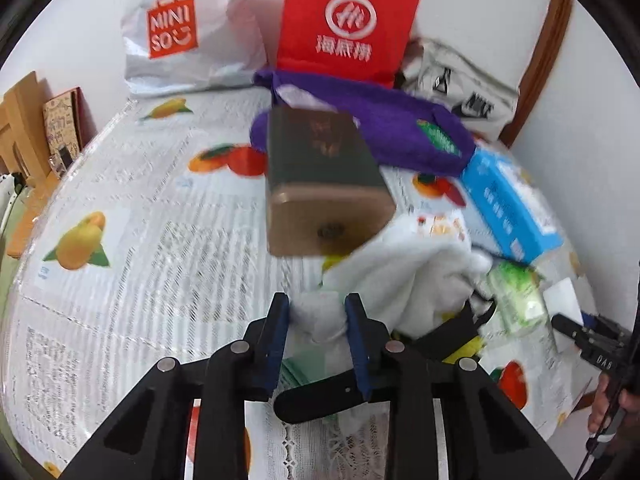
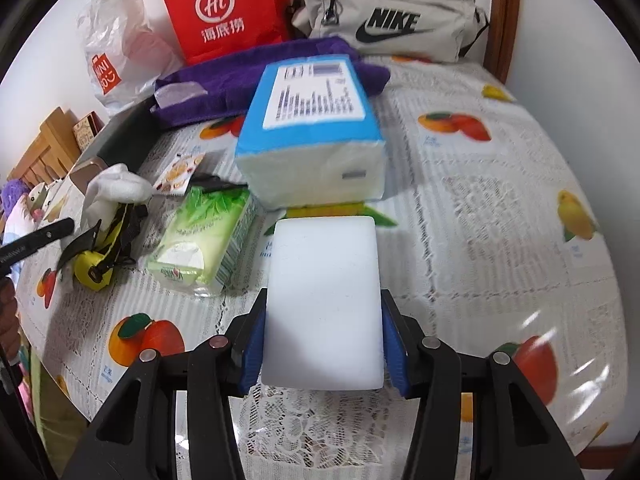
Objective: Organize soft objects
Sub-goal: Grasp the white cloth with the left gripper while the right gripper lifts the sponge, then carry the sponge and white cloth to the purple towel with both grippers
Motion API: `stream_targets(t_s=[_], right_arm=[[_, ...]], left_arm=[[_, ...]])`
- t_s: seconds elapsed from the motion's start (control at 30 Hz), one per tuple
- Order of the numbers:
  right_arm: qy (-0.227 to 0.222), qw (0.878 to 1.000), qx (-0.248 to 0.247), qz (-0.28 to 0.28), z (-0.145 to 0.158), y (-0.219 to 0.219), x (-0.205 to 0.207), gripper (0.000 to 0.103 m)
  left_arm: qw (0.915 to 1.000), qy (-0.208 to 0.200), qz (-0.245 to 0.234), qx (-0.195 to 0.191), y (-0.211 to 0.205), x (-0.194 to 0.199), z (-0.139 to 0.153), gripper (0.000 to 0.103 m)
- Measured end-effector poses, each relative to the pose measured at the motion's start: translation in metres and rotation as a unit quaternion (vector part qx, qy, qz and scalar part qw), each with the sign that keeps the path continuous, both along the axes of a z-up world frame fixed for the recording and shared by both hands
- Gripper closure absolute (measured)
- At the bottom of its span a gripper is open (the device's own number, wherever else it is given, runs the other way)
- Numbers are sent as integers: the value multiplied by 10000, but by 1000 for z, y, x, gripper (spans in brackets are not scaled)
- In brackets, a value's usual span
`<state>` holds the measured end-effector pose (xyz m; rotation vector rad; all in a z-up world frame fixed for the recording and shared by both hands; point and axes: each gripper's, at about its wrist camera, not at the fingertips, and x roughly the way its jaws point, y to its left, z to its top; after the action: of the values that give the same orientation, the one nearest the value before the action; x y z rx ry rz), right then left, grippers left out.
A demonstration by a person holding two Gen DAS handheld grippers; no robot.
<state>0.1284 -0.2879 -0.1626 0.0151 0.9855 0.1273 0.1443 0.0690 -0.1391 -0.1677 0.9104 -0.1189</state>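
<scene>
Your left gripper [image 1: 316, 316] pinches a bunched fold of the white cloth [image 1: 400, 276]; the blue pads press into it on both sides. The rest of the cloth trails away to the right and far side of the jaws, so its long run lies diagonally, near-left to far-right. A dark green box with a gold end [image 1: 324, 184] sits just beyond the jaws, blurred, touching or overlapping the far edge of the cloth; which, you cannot tell.

Your right gripper [image 2: 322, 340] clamps a white foam block [image 2: 324, 300] by its long sides. Its long axis runs straight out along the fingers, and its far end stops just short of the blue tissue pack [image 2: 312, 136]. The green tissue pack [image 2: 204, 244] lies to the left of the block, near but apart.

Farther out: purple towel [image 2: 248, 72] against the red paper bag [image 2: 224, 12], grey pouch [image 2: 384, 20] at the far right on the fruit-print tablecloth [image 2: 480, 208].

Judgement: the left hand is the nearer one to the cloth pile, and any pull toward you must clear the box. The right hand's load is free to go forward or right, where the table is open.
</scene>
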Motion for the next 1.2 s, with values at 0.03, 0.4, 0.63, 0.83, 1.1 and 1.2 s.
stream_targets(t_s=[0.03, 0.4, 0.63, 0.83, 1.1, 1.2], right_arm=[[-40, 10000, -8, 6, 4, 0, 0, 53], [-315, 9995, 54, -47, 41, -5, 6, 53], [-537, 9985, 139, 22, 65, -7, 14, 53], [-646, 9971, 350, 200, 79, -5, 30, 53], [-763, 9942, 582, 486, 96, 10, 72, 53], [-841, 9926, 614, 623, 104, 20, 91, 53]], left_arm=[[10000, -53, 50, -23, 2, 0, 4, 76], [9985, -453, 163, -256, 7, 7, 43, 76], [9985, -458, 135, -272, -2, 19, 54, 76], [9987, -437, 136, -242, -9, 33, 61, 76], [9984, -497, 191, -209, -9, 53, 77, 76], [9985, -491, 205, -149, -8, 64, 82, 76]])
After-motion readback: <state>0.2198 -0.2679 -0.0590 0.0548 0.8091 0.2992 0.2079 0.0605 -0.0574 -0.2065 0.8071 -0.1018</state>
